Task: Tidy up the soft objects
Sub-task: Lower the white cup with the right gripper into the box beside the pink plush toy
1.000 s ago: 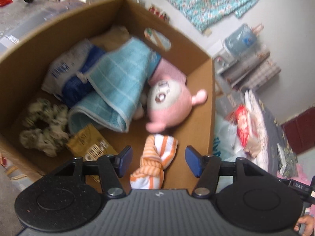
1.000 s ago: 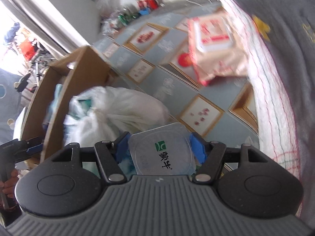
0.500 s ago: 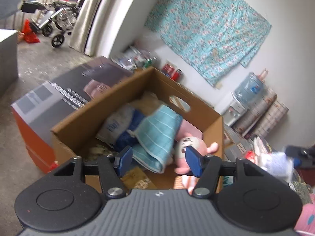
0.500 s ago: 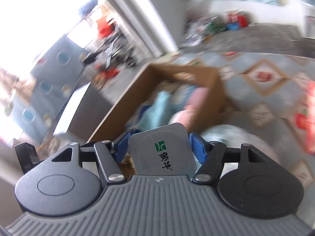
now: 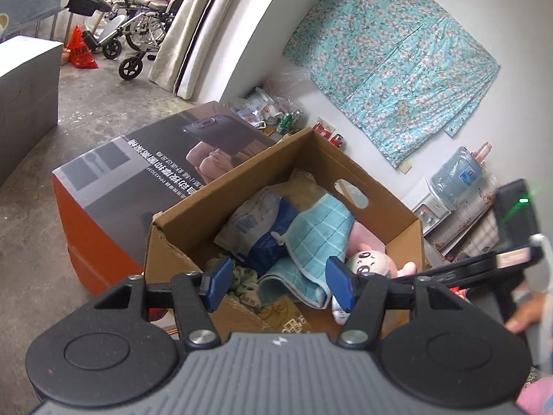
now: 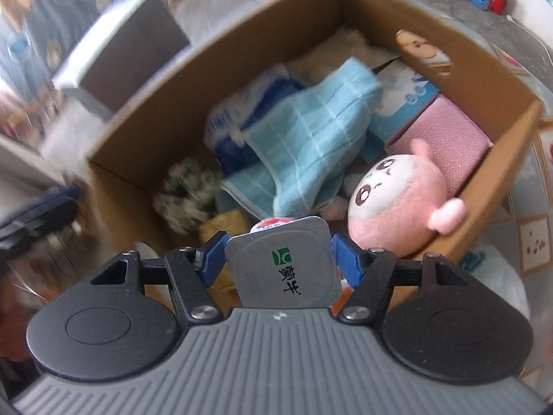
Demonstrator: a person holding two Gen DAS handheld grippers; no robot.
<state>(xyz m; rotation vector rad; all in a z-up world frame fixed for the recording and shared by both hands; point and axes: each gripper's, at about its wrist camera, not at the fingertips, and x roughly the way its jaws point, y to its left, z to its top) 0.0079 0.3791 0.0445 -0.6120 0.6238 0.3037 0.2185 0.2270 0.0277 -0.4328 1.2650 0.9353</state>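
Your right gripper (image 6: pixel 278 264) pinches a foil-lidded cup (image 6: pixel 281 263) just above the near edge of the box (image 6: pixel 214 34) — not yet let go. Your left gripper (image 5: pixel 278 285) hangs short of the box with jaws spread, nothing between them. Inside lie a towel (image 6: pixel 304 141), a pink plush (image 6: pixel 397 200), a scrunchie (image 6: pixel 186 197) and a tissue pack (image 5: pixel 249 221) — so most of the sorting looks done. What's left, I'd judge: drop the cup in.

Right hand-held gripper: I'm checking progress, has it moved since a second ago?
Yes. The right hand-held gripper, shut on the yogurt cup, swung from the patterned floor to above the cardboard box.
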